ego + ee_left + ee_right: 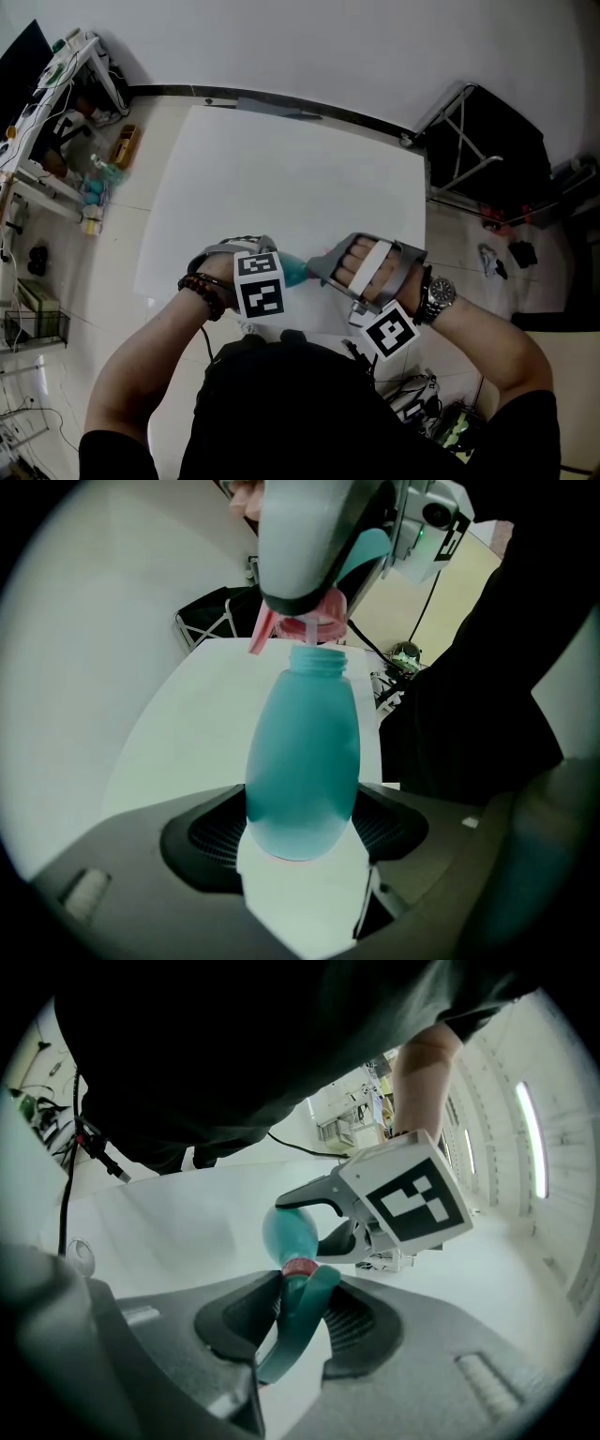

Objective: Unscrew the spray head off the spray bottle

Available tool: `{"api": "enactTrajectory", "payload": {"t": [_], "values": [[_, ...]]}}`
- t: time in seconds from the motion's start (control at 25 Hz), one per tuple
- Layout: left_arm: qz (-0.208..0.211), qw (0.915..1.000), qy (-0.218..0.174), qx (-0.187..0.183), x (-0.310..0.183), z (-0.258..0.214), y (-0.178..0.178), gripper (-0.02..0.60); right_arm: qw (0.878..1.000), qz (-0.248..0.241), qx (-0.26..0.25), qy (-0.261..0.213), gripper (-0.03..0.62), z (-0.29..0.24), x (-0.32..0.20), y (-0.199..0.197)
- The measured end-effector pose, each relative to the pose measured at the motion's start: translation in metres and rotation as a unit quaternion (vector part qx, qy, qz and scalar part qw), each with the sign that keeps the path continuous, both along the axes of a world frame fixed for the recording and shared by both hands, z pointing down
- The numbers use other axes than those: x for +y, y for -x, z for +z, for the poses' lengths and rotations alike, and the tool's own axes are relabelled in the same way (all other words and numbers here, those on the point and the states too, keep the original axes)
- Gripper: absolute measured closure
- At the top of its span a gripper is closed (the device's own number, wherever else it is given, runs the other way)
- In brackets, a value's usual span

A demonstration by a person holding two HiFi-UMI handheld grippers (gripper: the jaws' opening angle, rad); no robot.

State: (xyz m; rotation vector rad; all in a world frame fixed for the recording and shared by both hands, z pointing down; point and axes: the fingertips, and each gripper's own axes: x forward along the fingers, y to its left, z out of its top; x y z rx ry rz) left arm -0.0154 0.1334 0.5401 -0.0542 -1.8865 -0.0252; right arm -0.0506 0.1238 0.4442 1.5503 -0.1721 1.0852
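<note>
Spray bottle [302,752] clamped in left gripper [302,832] — spray head [291,1330] clamped in right gripper [302,1305].

Left gripper [300,841] jaws clamped on the spray bottle [302,752] base, right gripper [298,1302] jaws closed on the spray head [284,1340], grippers facing tip to tip, left forearm [150,352] and right forearm [492,342] angled inward before the torso.

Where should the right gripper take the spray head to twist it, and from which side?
Grip the spray head across its flattish teal sides behind the pink collar, coming end-on along the axis of the bottle, opposite the left gripper. The round collar would probably slip.
</note>
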Motion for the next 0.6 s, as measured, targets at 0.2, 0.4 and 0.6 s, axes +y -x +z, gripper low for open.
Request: {"api": "enactTrajectory", "payload": {"t": [0.2, 0.4, 0.6], "values": [[-0.010, 0.9999, 0.006, 0.003, 0.006, 0.004, -0.007, 0.204, 1.000, 0.013, 0.010, -0.004, 0.473, -0.008, 0.004, 0.000], [-0.024, 0.9995, 0.018, 0.004, 0.012, 0.010, -0.013, 0.204, 0.999, 0.029, 0.018, -0.012, 0.473, -0.012, 0.004, 0.008], [-0.043, 0.9982, 0.041, 0.001, 0.022, 0.015, -0.022, 0.202, 0.998, 0.060, 0.021, -0.012, 0.473, -0.015, 0.014, 0.024]]}}
